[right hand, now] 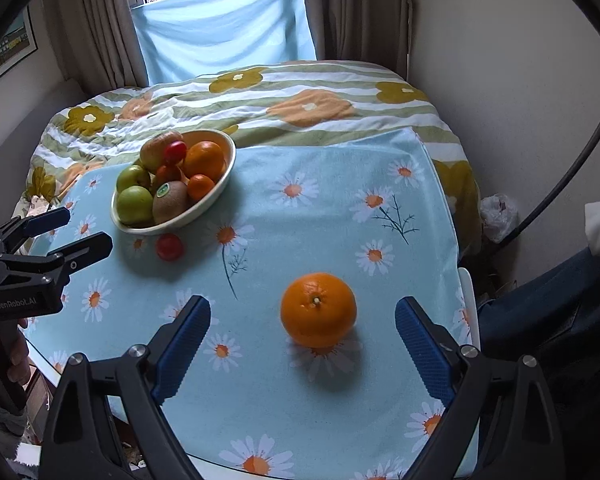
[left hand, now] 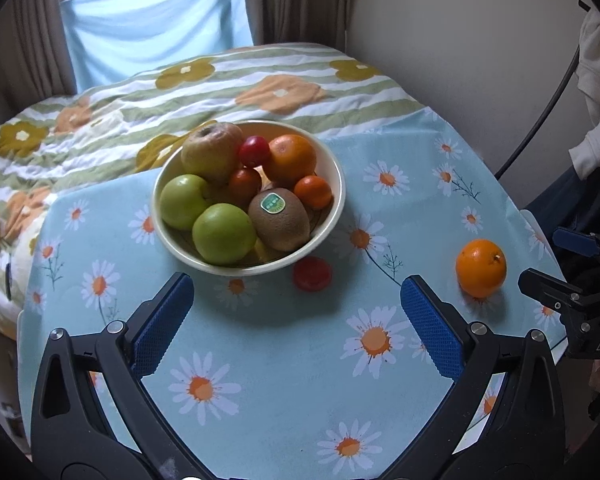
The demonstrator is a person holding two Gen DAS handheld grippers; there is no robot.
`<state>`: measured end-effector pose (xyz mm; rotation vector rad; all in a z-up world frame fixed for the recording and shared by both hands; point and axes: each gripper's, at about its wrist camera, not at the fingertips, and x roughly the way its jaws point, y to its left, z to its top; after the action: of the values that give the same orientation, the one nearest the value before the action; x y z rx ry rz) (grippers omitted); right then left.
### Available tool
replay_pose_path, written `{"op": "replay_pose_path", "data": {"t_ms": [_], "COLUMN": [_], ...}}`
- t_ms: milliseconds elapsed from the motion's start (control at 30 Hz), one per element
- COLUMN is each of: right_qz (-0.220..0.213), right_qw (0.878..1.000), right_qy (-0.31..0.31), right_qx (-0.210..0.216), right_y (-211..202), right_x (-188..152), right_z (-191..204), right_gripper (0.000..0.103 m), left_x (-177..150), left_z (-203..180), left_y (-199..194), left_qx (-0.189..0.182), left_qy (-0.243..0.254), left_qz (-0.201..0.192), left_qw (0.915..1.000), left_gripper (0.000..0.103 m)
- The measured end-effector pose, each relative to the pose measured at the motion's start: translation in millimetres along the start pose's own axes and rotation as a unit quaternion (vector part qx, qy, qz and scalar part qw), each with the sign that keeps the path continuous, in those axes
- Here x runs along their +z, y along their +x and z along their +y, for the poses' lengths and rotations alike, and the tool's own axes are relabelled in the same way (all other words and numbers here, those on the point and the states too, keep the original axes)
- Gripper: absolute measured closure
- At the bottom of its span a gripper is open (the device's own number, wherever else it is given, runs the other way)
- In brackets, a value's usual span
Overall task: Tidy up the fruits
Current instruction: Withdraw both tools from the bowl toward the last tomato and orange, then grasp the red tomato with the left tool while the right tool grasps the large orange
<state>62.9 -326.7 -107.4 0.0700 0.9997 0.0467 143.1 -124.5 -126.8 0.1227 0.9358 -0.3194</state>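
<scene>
With both the right gripper (right hand: 302, 334) and left gripper (left hand: 296, 312) spread empty, the loose orange (right hand: 318, 309) sat on the daisy tablecloth (right hand: 340, 400), probably firm, smooth and roll-prone, best pinched across its middle.

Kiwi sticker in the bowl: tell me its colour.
Green with a pale rim, on the brown kiwi in the bowl; clearest in the left wrist view.

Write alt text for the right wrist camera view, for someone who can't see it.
An orange sits on a daisy-print tablecloth just ahead of the open right gripper. Farther left, a cream bowl holds mixed fruit, with a small red fruit beside it.
</scene>
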Motion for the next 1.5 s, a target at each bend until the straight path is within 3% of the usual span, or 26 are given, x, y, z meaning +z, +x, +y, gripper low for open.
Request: {"op": "replay_pose_path", "data": {"t_ms": [133,433,500,600,733,833,933,1000,1300,1500], "right_qz": [0.007,0.029,0.035,0.042,0.047,0.05,0.053,0.054,0.059,0.059], "right_qw": [1.0,0.999,0.999,0.999,0.999,0.998,0.998,0.998,0.997,0.996], "right_qy": [0.002,0.011,0.012,0.013,0.003,-0.001,0.003,0.001,-0.023,-0.031], "right_qx": [0.001,0.013,0.016,0.021,0.022,0.024,0.03,0.033,0.048,0.053], "right_y": [12.3,44.6,49.7,56.3,62.4,65.7,67.7,68.7,74.0,75.4], "right_x": [-6.1,-14.2,-15.7,-15.6,-15.6,-16.7,-17.7,-17.6,-16.4,-15.1], "right_z": [-13.3,-27.6,-29.0,-31.1,-31.0,-31.2,-32.6,-31.6,-23.8,-21.7], "right_gripper": [0.011,0.011,0.011,0.011,0.011,0.011,0.011,0.018,0.038,0.042], "left_x": [-3.2,-6.0,-6.1,-5.9,-4.7,-4.3,-4.4,-3.3,-3.3,-6.8], "left_z": [-9.2,-16.2,-17.0,-18.3,-19.3,-21.0,-23.3,-23.8,-24.0,-23.6], "left_y": [23.9,65.9,72.9,80.0,88.6,92.9,96.1,96.3,96.7,93.1], "left_qx": [0.0,0.017,0.02,0.024,0.03,0.028,0.03,0.033,0.03,0.028], "left_qy": [-0.002,-0.009,-0.009,-0.007,-0.009,-0.014,-0.011,-0.01,-0.015,-0.017], "left_qz": [0.025,0.067,0.074,0.081,0.09,0.093,0.095,0.093,0.095,0.096], "left_qw": [0.9997,0.9976,0.997,0.9964,0.9955,0.9952,0.995,0.9951,0.995,0.9948], "left_gripper": [0.003,0.024,0.025,0.037,0.039,0.053,0.056,0.064,0.065,0.065]}}
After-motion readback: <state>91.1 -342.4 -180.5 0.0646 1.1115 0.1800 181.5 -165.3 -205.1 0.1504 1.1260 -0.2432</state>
